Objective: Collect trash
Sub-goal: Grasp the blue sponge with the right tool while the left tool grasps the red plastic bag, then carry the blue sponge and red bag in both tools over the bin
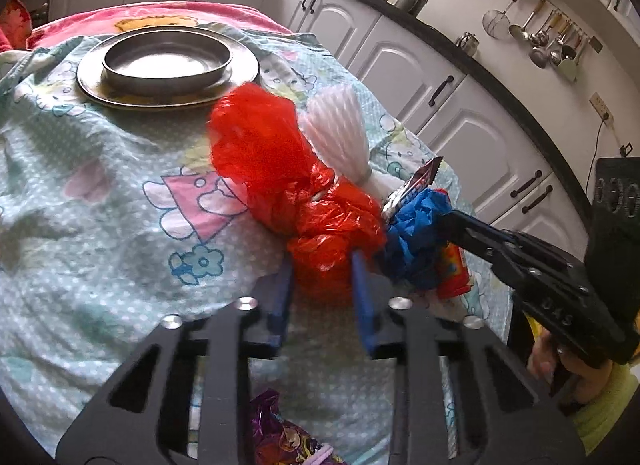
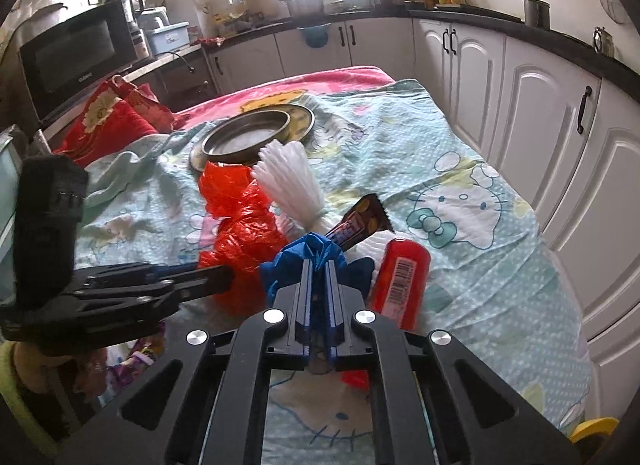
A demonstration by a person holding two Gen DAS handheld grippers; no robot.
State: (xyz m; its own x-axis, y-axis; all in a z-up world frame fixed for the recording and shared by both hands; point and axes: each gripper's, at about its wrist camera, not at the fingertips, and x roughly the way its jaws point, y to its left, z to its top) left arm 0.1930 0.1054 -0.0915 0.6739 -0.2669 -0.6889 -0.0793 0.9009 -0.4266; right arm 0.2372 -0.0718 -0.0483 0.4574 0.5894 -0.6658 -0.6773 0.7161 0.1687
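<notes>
On the worktop, spread with a pale cartoon-print cloth (image 1: 100, 153), a shallow metal bowl (image 1: 168, 61) sits on a wider metal plate (image 1: 96, 85) at the far left. To the right of it lies the pile of trash: a crumpled red plastic bag (image 1: 276, 169) with a white foam fruit net (image 1: 338, 129) just behind it and touching it. The left hand-held gripper (image 1: 322, 269) has its blue fingers (image 1: 362, 285) set around the near end of the red bag, one on each side; whether they press it cannot be told. Further right, a crumpled blue wrapper (image 1: 416, 229) touches the red bag, and the right hand-held gripper (image 2: 319, 265) is clamped on it, its blue fingers (image 2: 306, 285) nearly together with the blue material bunched between them. A dark candy bar wrapper (image 2: 360, 221) pokes up just behind the blue wrapper. Beside that, to the right, a red tube-shaped packet (image 2: 400, 277) with a barcode lies on the cloth. At the near edge a purple foil wrapper (image 1: 280, 433) shows under the left gripper.
</notes>
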